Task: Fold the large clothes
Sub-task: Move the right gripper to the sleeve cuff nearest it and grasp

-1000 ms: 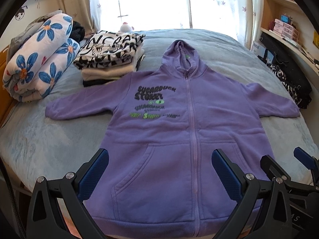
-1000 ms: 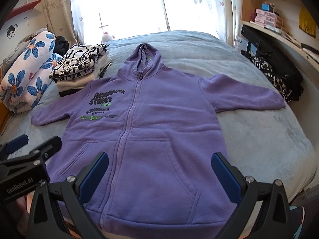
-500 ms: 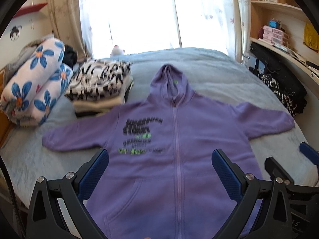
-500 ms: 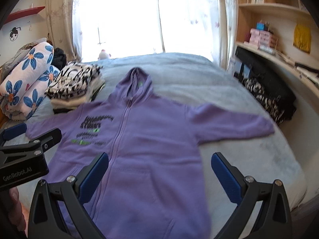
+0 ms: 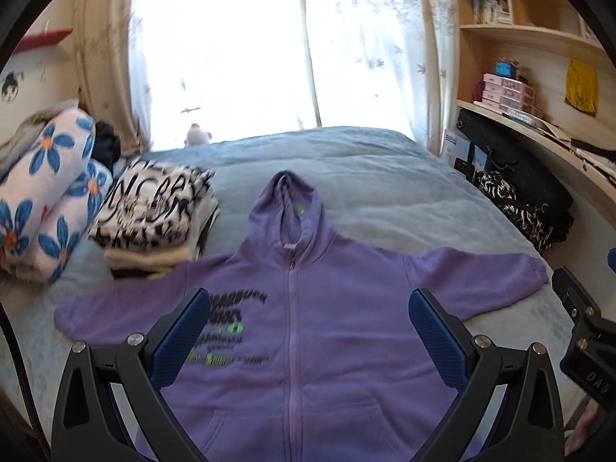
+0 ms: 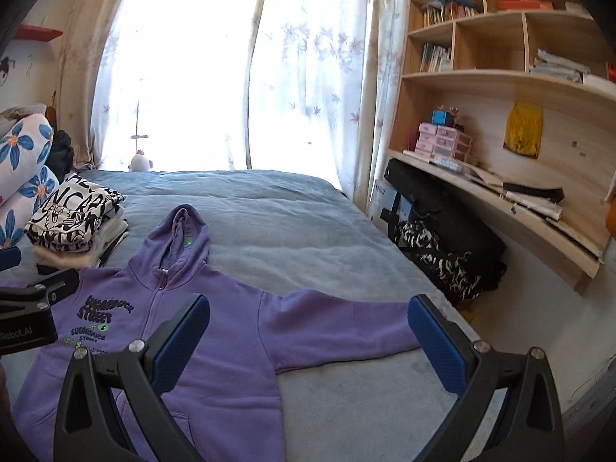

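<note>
Right wrist view: hoodie (image 6: 215, 346) lies flat, zip running away from both grippers, one sleeve (image 6: 338, 327) stretching right. Right gripper (image 6: 308, 340) hangs over that sleeve, nearer than the left gripper (image 5: 310, 331); both gape wide, holding nothing.

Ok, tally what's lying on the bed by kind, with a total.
Purple hoodie, spread flat: 1
Stack of folded clothes: 1
Floral rolled blankets: 2
Small plush toy at the window end: 1
Total: 5
</note>
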Available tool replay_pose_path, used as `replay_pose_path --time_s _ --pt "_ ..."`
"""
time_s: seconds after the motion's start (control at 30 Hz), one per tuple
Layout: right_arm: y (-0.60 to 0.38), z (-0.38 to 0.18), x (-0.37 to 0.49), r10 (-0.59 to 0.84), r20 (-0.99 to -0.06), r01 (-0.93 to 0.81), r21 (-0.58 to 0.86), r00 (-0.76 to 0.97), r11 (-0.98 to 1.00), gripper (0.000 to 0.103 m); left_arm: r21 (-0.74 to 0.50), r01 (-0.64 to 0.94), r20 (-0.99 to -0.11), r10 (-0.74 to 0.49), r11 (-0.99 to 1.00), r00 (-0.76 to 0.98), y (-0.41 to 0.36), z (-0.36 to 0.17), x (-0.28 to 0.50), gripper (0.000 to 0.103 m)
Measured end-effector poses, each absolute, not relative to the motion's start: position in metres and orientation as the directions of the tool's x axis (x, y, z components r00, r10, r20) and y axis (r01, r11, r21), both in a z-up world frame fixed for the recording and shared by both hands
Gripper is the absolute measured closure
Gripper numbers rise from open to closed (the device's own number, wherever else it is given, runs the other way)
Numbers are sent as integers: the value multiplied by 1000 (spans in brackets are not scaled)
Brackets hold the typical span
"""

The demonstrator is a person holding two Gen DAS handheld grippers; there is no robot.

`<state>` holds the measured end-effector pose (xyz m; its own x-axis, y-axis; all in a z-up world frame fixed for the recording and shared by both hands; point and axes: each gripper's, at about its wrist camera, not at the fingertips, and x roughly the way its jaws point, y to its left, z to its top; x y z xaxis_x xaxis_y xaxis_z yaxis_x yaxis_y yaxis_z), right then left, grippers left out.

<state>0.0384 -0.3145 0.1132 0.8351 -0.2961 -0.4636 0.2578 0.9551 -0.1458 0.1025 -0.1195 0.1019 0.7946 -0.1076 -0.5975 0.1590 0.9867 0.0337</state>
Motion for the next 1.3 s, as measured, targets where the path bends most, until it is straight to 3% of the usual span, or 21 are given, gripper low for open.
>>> replay_pose_path --time_s 0.2,0.53,0.67,0.77,0.87,1.03,1.23,1.3 --pt "-373 108 59 -302 -511 312 -69 805 948 0 39 234 -631 -157 972 760 -175 92 141 1" --pt "-492 65 99 -306 -640 425 34 704 905 0 93 270 -519 -185 959 835 -267 70 201 1" --pt "-543 33 116 -309 -699 490 69 645 869 0 127 288 -534 -180 949 826 -301 54 224 1" --pt "-579 4 126 -276 -745 532 124 608 838 1 132 305 -592 -172 943 787 -320 32 244 1" --pt "-616 -28 133 -219 -788 580 205 576 788 7 135 307 -633 -156 942 758 -339 7 260 1" --pt "-661 -79 141 -76 -824 623 360 561 695 27 146 286 -700 -105 947 706 -358 -41 277 1" --pt "-685 -125 156 17 -825 646 455 564 613 37 142 281 -799 -58 949 599 -375 -95 289 1" --pt "-687 -132 160 26 -819 647 472 573 598 41 139 291 -827 -50 947 559 -378 -109 292 6"
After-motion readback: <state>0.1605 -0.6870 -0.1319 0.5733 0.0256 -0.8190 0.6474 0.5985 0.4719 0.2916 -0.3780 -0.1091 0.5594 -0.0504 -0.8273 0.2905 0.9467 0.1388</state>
